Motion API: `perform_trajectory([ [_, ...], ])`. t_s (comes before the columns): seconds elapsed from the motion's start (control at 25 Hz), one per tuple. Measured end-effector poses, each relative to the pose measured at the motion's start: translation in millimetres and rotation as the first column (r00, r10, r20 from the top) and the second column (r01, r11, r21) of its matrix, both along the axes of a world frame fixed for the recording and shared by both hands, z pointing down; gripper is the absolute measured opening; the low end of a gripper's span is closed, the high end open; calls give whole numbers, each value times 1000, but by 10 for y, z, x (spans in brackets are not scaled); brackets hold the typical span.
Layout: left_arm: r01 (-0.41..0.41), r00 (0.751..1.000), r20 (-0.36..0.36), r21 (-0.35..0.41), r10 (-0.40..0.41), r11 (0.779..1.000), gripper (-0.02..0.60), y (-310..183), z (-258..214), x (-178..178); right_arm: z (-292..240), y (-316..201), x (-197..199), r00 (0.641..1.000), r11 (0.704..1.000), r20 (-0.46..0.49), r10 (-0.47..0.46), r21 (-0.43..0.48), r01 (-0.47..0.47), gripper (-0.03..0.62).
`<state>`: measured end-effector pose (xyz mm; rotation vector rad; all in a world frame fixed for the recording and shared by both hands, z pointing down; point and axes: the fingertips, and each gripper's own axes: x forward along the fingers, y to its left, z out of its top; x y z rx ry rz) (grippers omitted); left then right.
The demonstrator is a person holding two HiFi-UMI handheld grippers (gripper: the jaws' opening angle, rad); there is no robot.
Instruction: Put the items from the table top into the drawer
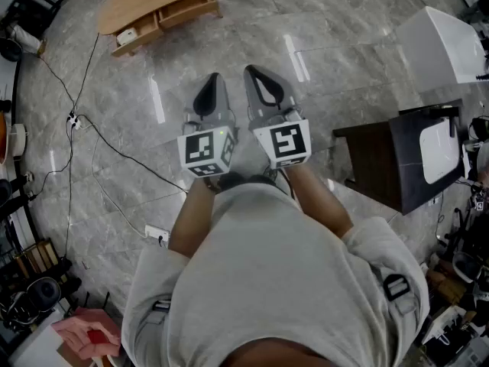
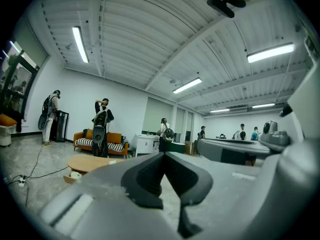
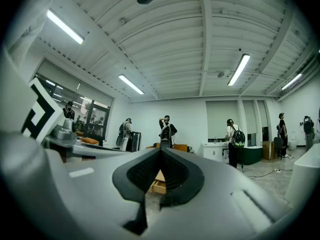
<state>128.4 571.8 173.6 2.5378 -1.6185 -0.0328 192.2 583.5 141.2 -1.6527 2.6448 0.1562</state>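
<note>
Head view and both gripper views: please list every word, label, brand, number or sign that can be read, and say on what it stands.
No word, number or brand can be read in any view.
left marker cube: black-and-white square pattern only, no letters.
right marker cube: black-and-white square pattern only, no letters.
Any print farther away in the room is too small to read.

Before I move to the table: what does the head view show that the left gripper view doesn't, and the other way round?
Only the head view: the person's grey top and the dark cabinet at right. Only the left gripper view: the orange sofa, standing people and ceiling lights. Both: the low wooden table, the floor cable, and the left gripper, jaws together with nothing between them.
</note>
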Motion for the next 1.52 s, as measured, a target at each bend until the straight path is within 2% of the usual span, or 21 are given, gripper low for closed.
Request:
perform_trajectory([
  [0.16,4,1000,9,-12,-4,1000,20,6,49,-48,59,-2,-86,1000,999,-6,-17,-42,17,6],
  [0.56,39,999,-12,-29,-39,999,20,-46,98,-312,88,-73,-266,999,999,19,-30,-37,31,6],
  [0.84,38,999,-21,-47,-39,998,20,-188,186,-562,246,-209,-471,1000,997,-13,-3,-80,2,6],
  [1.28,-7,999,-36,-23,6,1000,20,-546,108,-1190,204,-498,-1047,999,997,-7,51,-52,-51,6],
  [1.4,0,998,-57,-45,-3,999,20,-661,170,-1336,215,-530,-1070,997,996,-10,75,-44,-76,6],
  [1.52,8,998,-60,-56,-12,998,20,-778,236,-1395,325,-630,-1007,995,992,-35,94,-83,-97,6],
])
